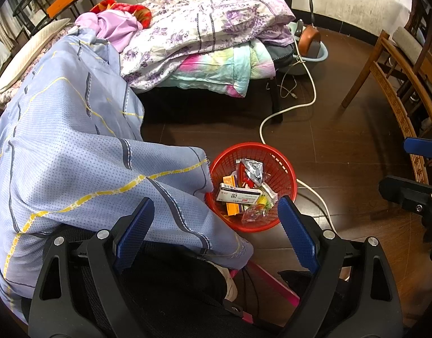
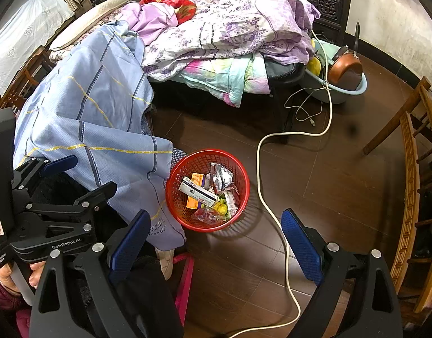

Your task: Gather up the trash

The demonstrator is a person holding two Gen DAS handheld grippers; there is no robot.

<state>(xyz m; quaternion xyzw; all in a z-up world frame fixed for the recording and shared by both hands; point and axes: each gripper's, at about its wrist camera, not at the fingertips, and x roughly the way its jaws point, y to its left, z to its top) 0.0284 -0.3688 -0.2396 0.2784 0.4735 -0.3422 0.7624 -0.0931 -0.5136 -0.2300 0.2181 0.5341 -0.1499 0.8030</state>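
Note:
A red mesh basket [image 1: 285, 169] stands on the dark wood floor beside the bed; it also shows in the right wrist view [image 2: 238, 169]. It holds trash: a white medicine box [image 1: 238, 195], an orange box [image 2: 194, 190], a crumpled foil wrapper [image 1: 252, 170] and clear wrappers [image 2: 206, 215]. My left gripper [image 1: 217, 231] is open and empty, above and in front of the basket. My right gripper [image 2: 216, 245] is open and empty, held above the floor just in front of the basket. The left gripper [image 2: 69, 174] also shows at the left of the right wrist view.
A blue striped sheet [image 1: 75, 146] hangs off the bed next to the basket. A white cable [image 2: 261, 186] runs across the floor to the basket's right. Piled quilts [image 1: 210, 28], a blue basin with a pan [image 2: 345, 81] and a wooden chair [image 1: 396, 84] stand behind. A pink bar [image 1: 272, 281] lies below.

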